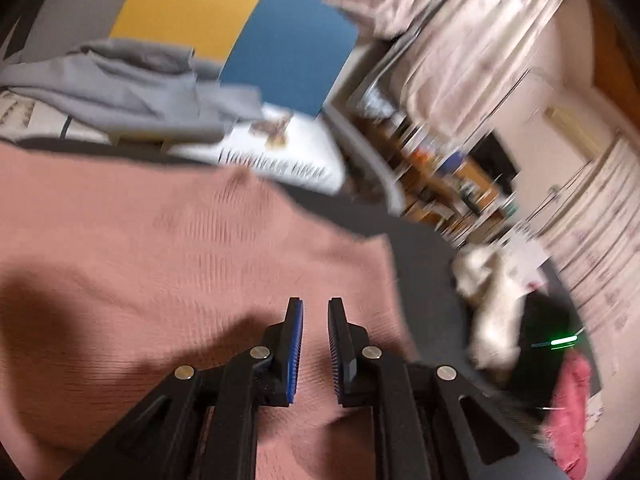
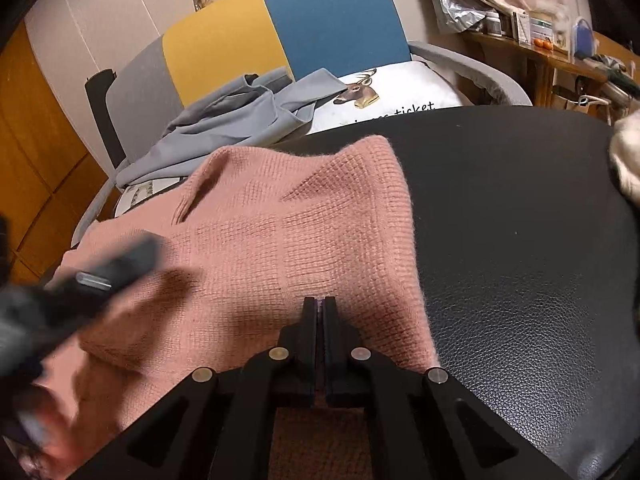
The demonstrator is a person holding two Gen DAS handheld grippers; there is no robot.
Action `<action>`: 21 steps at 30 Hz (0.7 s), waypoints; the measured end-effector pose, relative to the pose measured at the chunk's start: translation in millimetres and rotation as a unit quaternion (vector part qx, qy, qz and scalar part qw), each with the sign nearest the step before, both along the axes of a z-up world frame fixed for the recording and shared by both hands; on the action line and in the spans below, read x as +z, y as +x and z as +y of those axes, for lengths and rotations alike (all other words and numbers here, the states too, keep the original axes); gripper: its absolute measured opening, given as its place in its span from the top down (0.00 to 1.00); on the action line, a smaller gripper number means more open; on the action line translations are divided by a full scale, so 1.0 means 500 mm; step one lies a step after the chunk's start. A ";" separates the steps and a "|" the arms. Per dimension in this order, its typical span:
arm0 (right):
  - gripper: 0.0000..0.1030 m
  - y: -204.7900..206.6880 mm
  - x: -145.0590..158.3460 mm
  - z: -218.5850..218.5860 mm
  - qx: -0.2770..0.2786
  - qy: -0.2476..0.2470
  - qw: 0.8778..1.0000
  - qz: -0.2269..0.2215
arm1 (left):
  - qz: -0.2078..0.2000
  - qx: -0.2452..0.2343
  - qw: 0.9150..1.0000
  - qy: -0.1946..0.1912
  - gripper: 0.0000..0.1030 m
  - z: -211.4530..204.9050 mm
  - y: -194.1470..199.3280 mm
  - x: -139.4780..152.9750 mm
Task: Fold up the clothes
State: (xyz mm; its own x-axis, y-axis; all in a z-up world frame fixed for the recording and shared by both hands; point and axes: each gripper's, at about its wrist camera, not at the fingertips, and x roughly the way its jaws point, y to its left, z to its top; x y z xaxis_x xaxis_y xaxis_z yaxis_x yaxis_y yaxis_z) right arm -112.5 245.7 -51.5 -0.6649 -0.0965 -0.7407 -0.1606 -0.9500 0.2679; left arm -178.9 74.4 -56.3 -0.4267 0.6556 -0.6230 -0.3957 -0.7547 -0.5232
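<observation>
Right claw (image 2: pixel 319 303): its two fingers stand pressed together with no gap, tips resting over the near part of the pink knitted sweater (image 2: pixel 280 232). Whether a pinch of knit is caught between the pads cannot be told; no fabric shows between them.

Left claw (image 1: pixel 315 308): fingers a narrow way apart, blue pads bare, nothing held; it hangs over the sweater's right-hand portion, close to the edge. In the right wrist view it appears only as a dark streaked shape (image 2: pixel 112 268) at the left, over the same garment.

The sweater lies partly folded on the black leather-grain desk (image 2: pixel 520 260), its far edge doubled over and its left part running off the desk rim toward the chair behind.

Beyond it: a grey garment (image 2: pixel 240 120) heaped on a chair with yellow and blue back panels (image 2: pixel 332 20), and a white cushion printed with a deer (image 2: pixel 400 88). A pale fluffy item (image 1: pixel 492 304) and a red cloth (image 1: pixel 570 400) lie at the desk's right.

Risks, as judged:
- A shut claw pushed across loose knit may drag the layers and undo the fold already made.
- The open knit could snag on the ribbed pads and pull a thread.
- The overhanging left part may slide the whole garment off the smooth desk if tugged that way.
- The heavy blur in the left view suggests a quick sweep; a quick, narrow grasp may catch one layer only, leaving the fold skewed.
</observation>
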 end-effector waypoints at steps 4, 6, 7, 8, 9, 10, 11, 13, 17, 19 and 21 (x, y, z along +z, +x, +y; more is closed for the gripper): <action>1.00 -0.004 -0.002 -0.004 0.000 0.011 1.000 -0.001 | -0.050 0.068 0.995 0.054 0.97 -0.099 -0.033 -0.038; 1.00 -0.008 -0.003 -0.005 0.000 0.015 1.000 -0.002 | -0.060 0.098 0.990 0.086 1.00 -0.172 -0.051 -0.041; 1.00 -0.009 -0.003 -0.006 0.000 0.018 1.000 -0.002 | -0.060 0.109 0.988 0.090 1.00 -0.201 -0.053 -0.041; 1.00 -0.009 -0.004 -0.006 0.000 0.019 1.000 -0.003 | -0.059 0.120 0.987 0.091 1.00 -0.226 -0.052 -0.042; 1.00 -0.008 -0.004 -0.005 0.000 0.019 1.000 -0.003 | -0.058 0.131 0.985 0.091 1.00 -0.254 -0.052 -0.043; 1.00 -0.008 -0.004 -0.004 0.000 0.019 1.000 -0.003 | -0.058 0.142 0.984 0.092 1.00 -0.281 -0.051 -0.045; 1.00 -0.008 -0.004 -0.005 0.000 0.020 1.000 -0.003 | -0.061 0.150 0.982 0.094 1.00 -0.306 -0.050 -0.047; 1.00 -0.009 -0.003 -0.008 0.000 0.025 1.000 -0.004 | -0.064 0.158 0.981 0.097 1.00 -0.345 -0.045 -0.049; 1.00 -0.010 -0.002 -0.012 0.000 0.033 0.999 -0.006 | -0.065 0.170 0.977 0.113 1.00 -0.423 -0.038 -0.053; 1.00 -0.010 -0.001 -0.012 -0.001 0.034 0.999 -0.006 | -0.068 0.173 0.976 0.114 1.00 -0.456 -0.035 -0.051; 1.00 -0.011 -0.001 -0.011 -0.001 0.033 0.999 -0.006 | -0.051 0.174 0.980 0.082 1.00 -0.460 -0.025 -0.028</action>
State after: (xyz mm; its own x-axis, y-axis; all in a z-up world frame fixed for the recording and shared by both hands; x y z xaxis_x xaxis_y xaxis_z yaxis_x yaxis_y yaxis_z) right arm -117.7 240.1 -52.0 -0.6554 -0.0459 -0.7539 -0.1648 -0.9654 0.2020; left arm -191.4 -155.7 -70.5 -0.5832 0.5760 -0.5728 -0.0692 -0.7378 -0.6715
